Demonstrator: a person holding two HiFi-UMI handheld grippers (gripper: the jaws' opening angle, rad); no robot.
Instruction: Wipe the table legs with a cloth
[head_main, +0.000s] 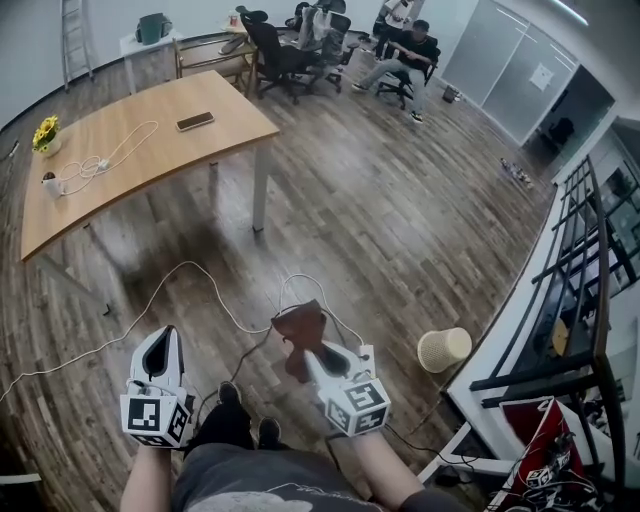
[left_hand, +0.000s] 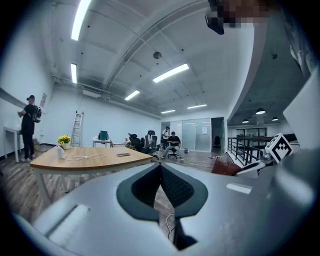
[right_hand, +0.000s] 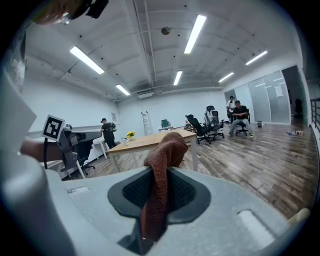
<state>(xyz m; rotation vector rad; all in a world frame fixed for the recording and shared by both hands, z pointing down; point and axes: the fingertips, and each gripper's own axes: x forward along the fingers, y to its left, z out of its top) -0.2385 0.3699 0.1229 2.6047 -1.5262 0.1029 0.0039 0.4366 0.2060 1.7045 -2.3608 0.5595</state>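
Note:
A brown cloth (head_main: 300, 330) is pinched in my right gripper (head_main: 318, 352), low in the head view; it also shows as the cloth (right_hand: 162, 170) bunched between the shut jaws in the right gripper view. My left gripper (head_main: 163, 345) is shut and holds nothing, its jaws meeting in the left gripper view (left_hand: 160, 167). The wooden table (head_main: 140, 140) stands well ahead of both grippers, with a white table leg (head_main: 259, 190) at its near right corner and another leg (head_main: 213, 180) behind it. The same table (right_hand: 150, 141) and its leg (right_hand: 194, 155) appear beyond the cloth.
On the table lie a phone (head_main: 195, 121), a white cable (head_main: 110, 160), a cup (head_main: 51, 185) and yellow flowers (head_main: 45, 132). A white cable (head_main: 180, 285) trails over the wooden floor. A wicker basket (head_main: 444, 349) lies at right near a black railing (head_main: 590, 300). People sit on office chairs (head_main: 400, 60) at the back.

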